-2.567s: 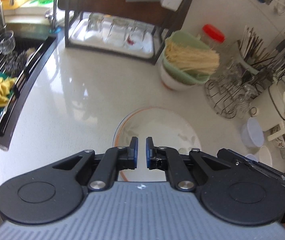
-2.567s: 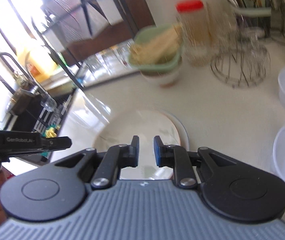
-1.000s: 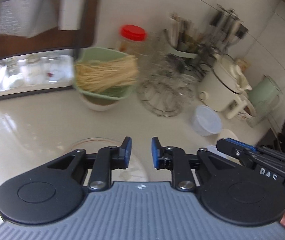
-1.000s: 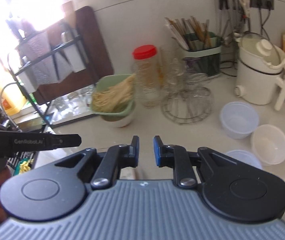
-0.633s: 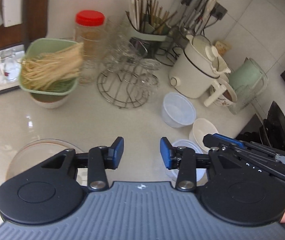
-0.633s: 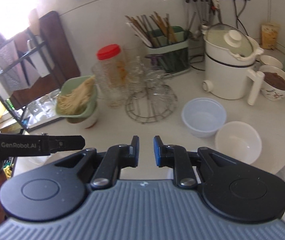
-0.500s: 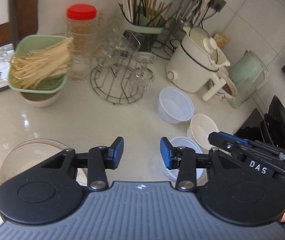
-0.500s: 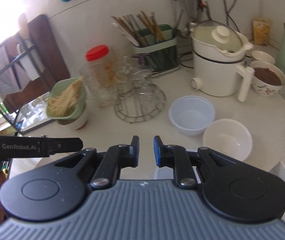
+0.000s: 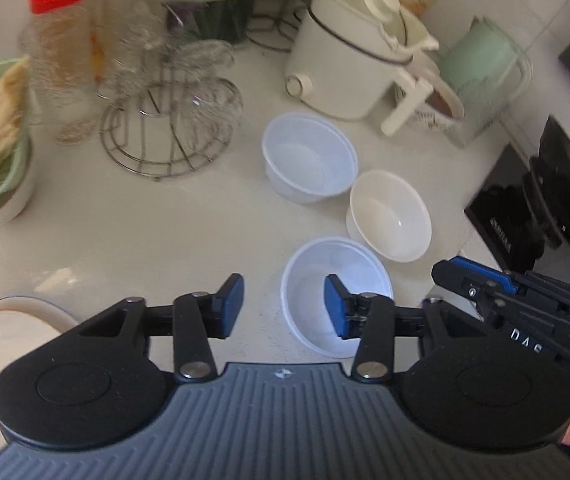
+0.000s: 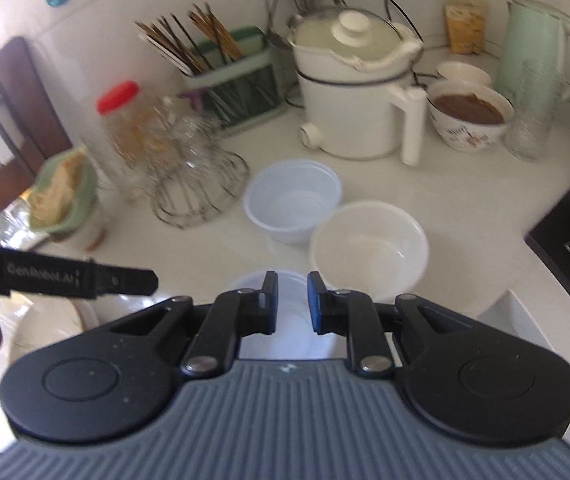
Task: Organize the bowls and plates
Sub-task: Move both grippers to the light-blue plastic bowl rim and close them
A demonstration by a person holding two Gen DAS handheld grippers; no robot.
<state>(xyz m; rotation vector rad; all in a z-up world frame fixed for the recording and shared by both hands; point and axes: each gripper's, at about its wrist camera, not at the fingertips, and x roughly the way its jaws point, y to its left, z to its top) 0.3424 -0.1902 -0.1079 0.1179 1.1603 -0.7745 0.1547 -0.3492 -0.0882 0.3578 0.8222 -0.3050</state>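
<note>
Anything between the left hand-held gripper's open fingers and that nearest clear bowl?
No. In the left wrist view the left hand-held gripper has been opening with only bare counter between its pads; the right pad overlaps the nearest clear bowl.

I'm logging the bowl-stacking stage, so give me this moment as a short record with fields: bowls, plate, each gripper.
bowls: three on the counter, apart: near translucent bowl, white bowl, far translucent bowl
plate: white plate at the left edge
left gripper: jaws have just been opening, nothing between them, right finger in front of the near bowl
right gripper: shut, empty, above the near bowl
</note>
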